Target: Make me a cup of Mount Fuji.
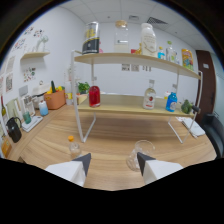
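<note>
My gripper is open above the wooden counter, with nothing between its fingers. A clear glass cup stands on the counter just ahead of the right finger. A small clear bottle with an orange cap stands ahead of the left finger. Beyond them a two-tier rack holds a red bottle, a clear bottle with a red label and a blue bottle on its lower shelf. The top shelf carries a dark jar, a tall white bottle and small containers.
At the left stand a black kettle, a tray with cups, an orange pot and a plant. A white cloth lies at the right by a green object. The rack's white legs stand on the counter.
</note>
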Tool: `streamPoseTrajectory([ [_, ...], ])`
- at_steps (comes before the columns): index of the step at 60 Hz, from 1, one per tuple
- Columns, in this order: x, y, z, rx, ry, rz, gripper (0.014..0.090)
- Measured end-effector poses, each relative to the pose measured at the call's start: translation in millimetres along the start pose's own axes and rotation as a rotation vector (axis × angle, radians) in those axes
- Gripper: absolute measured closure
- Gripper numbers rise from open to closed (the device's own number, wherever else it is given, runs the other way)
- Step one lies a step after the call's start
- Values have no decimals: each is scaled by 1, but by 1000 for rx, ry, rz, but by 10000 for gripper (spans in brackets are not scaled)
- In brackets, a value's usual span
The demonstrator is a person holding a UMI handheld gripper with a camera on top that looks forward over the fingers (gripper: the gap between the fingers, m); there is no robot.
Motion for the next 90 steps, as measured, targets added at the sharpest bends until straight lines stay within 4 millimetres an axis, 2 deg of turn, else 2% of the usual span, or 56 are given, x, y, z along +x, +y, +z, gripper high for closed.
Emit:
streamPoseTrajectory([
  [5, 47, 11, -7, -32, 43, 35, 188],
  [10, 93, 6, -10, -36, 90, 54, 181],
  [14, 125, -14, -8, -6, 121, 55, 192],
  [20, 161, -56, 2, 60, 136, 53, 192],
  [27, 190, -101, 26, 131, 133, 50, 194],
  [33, 206, -127, 52, 159, 116, 65, 197],
  [37, 210, -136, 73, 167, 97, 74, 218],
  [42, 214, -142, 94, 163, 78, 66, 294],
  [51, 216, -136, 127, 118, 62, 62, 507],
  [55, 219, -133, 134, 109, 70, 58, 648],
  [58, 220, -133, 135, 111, 71, 53, 671],
  [69, 216, -135, 124, 107, 50, 63, 681],
  [80, 210, -149, 78, 156, 46, 92, 686],
  [84, 207, -137, 63, 151, 49, 103, 686],
  [90, 196, -94, 54, 88, 44, 121, 687],
])
